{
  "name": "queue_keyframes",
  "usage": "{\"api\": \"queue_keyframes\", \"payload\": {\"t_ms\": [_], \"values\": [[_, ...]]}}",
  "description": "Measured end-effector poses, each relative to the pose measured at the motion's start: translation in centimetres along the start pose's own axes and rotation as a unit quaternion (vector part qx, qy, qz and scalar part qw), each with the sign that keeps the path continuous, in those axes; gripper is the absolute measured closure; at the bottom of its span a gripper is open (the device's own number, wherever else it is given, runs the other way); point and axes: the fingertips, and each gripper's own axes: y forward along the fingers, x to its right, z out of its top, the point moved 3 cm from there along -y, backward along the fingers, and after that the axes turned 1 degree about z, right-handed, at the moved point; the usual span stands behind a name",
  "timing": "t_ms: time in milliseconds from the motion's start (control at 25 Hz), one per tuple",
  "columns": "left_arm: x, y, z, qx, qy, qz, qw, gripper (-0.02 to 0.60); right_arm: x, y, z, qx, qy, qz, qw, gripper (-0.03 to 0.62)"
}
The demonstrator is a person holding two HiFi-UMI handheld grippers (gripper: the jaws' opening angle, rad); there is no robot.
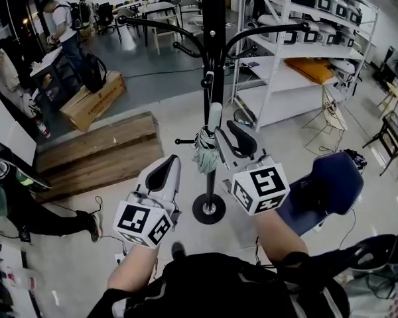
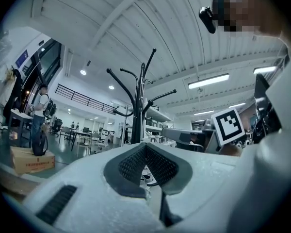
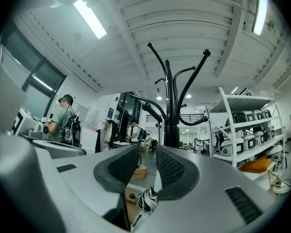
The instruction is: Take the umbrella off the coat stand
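Umbrella, folded and pale, is hanging close against the black pole of the coat stand. Its bunched cloth is dangling partway down the pole, above the round base that is sitting on the floor.

I am holding my right gripper up to it with the jaws standing a narrow way apart. In the right gripper view the ruffled cloth is showing low in the gap between them. It is lying close to the right-hand jaw, with open space showing on the other side. I cannot tell whether that jaw is touching it. From the head view this gripper is sitting just to the right of the umbrella and the pole.

My left gripper is hanging lower and to the left of the pole, apart from the umbrella. Its jaws are meeting at the tips, closed on themselves.

Further out, the stand's curved hooks are rising above my jaws. White shelving is standing to the right, and a blue chair is sitting beside my right arm.
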Motion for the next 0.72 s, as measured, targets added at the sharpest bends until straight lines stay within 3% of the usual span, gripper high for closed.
{"api": "queue_keyframes", "payload": {"t_ms": [720], "values": [[-6.8,2.5,-0.9,0.005,-0.005,-0.065,0.9979,0.574,1.4,7.8,-2.5,-0.031,-0.033,-0.091,0.995,0.484]]}}
